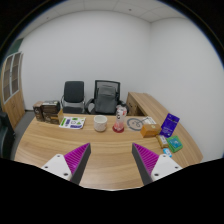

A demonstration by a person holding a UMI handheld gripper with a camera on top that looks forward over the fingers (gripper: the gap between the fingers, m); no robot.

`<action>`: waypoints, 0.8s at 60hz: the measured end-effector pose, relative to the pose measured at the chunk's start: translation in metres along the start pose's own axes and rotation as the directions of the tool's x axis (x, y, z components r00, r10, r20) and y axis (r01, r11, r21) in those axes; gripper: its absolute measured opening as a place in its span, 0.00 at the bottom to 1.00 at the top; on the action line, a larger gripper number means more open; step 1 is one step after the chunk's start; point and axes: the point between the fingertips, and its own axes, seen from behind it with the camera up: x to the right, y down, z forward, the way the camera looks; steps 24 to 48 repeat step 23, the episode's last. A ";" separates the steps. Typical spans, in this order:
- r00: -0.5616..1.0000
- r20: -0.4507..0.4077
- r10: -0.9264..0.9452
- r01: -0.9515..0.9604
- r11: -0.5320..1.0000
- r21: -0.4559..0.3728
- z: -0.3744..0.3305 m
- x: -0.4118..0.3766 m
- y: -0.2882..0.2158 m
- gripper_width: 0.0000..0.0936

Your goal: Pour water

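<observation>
Wooden desk [100, 150] sits under the gripper [112, 160], fingers spread apart on nothing. White cup [100, 123] stands well beyond them, near a kettle [121, 114] (too small to be sure).

A long wooden desk [110, 150] fills the middle of the room. Behind it stand two office chairs [74, 97], side by side, against a white wall. At one end of the desk sits a dark box [45, 110], and near it lies a flat printed sheet [71, 123]. At the other end I see a purple box [170, 124], perhaps a snack package. A wooden cabinet [12, 90] stands by the wall.
</observation>
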 end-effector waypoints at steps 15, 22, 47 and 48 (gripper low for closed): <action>1.000 0.001 0.007 -0.007 1.000 0.011 -0.023 -0.005 -0.001 0.91; 1.000 -0.011 -0.011 0.011 1.000 0.026 -0.026 -0.002 -0.008 0.91; 1.000 -0.010 -0.009 0.010 1.000 0.029 -0.026 -0.002 -0.010 0.91; 1.000 -0.010 -0.009 0.010 1.000 0.029 -0.026 -0.002 -0.010 0.91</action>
